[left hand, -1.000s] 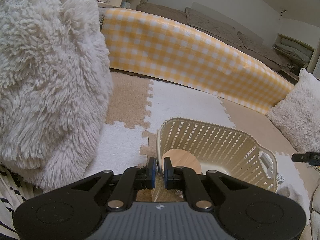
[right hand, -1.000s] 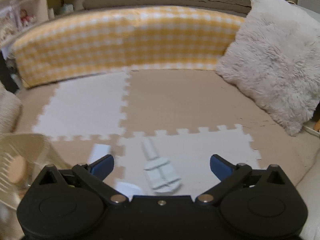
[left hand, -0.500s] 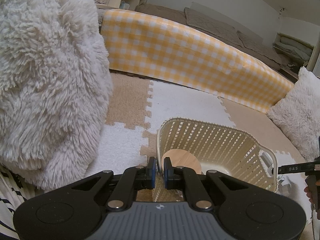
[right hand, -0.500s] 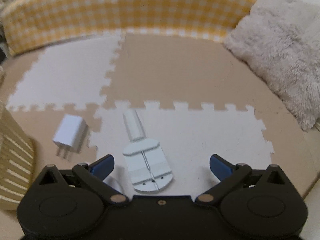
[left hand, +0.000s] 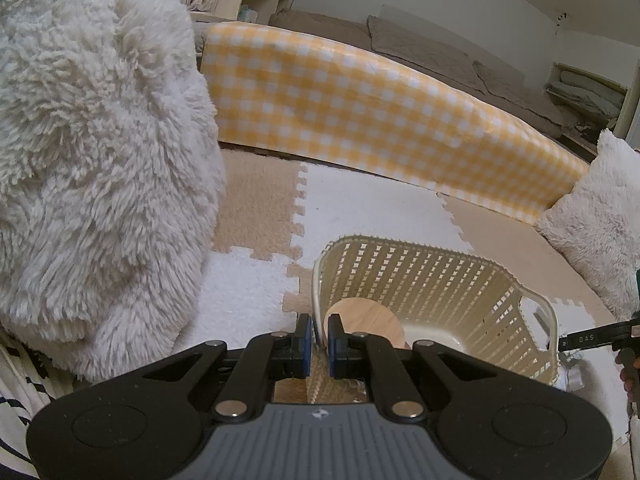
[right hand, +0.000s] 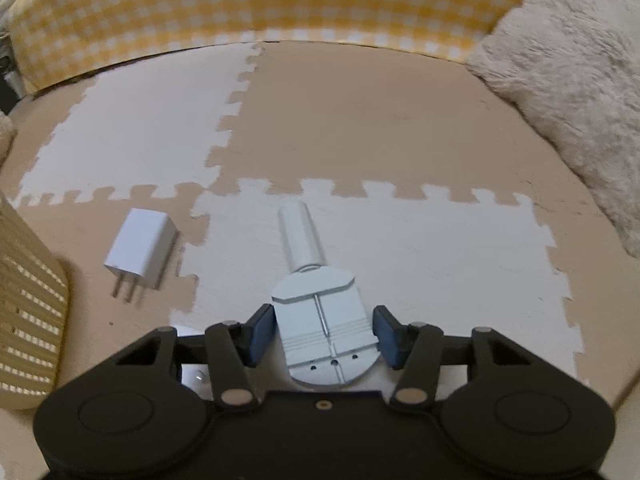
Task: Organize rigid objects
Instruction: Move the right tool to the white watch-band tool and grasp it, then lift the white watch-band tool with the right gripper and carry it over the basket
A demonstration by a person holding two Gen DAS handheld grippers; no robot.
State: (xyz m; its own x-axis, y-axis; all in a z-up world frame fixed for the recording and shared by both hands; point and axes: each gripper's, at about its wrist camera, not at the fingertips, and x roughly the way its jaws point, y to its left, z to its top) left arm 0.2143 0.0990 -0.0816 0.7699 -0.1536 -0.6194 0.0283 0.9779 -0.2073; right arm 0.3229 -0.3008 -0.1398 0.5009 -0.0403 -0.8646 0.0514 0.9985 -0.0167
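A cream slatted basket (left hand: 538, 300) stands on the foam floor mat, and a round wooden disc (left hand: 362, 320) lies inside it. My left gripper (left hand: 319, 336) is shut on the basket's near rim. In the right wrist view a white flat tool with a round handle (right hand: 324, 320) lies on a white mat tile. My right gripper (right hand: 325, 334) is low over the tool. Its jaws are closing on the flat base, and both blue pads (right hand: 262, 334) touch its sides. A white plug charger (right hand: 142, 248) lies to the left of the tool, and the basket wall (right hand: 28, 320) is further left.
A yellow checked bolster (left hand: 380, 120) closes off the far side of the mat. A big fluffy cushion (left hand: 92, 160) sits at the left and a smaller one (right hand: 568, 72) at the right. Beside the basket, a person's hand (left hand: 630, 364) shows at the right edge.
The right gripper sank toward the white tool and tipped downward. Its jaws went from wide open to closed on the tool's base. The left gripper kept still on the basket rim.
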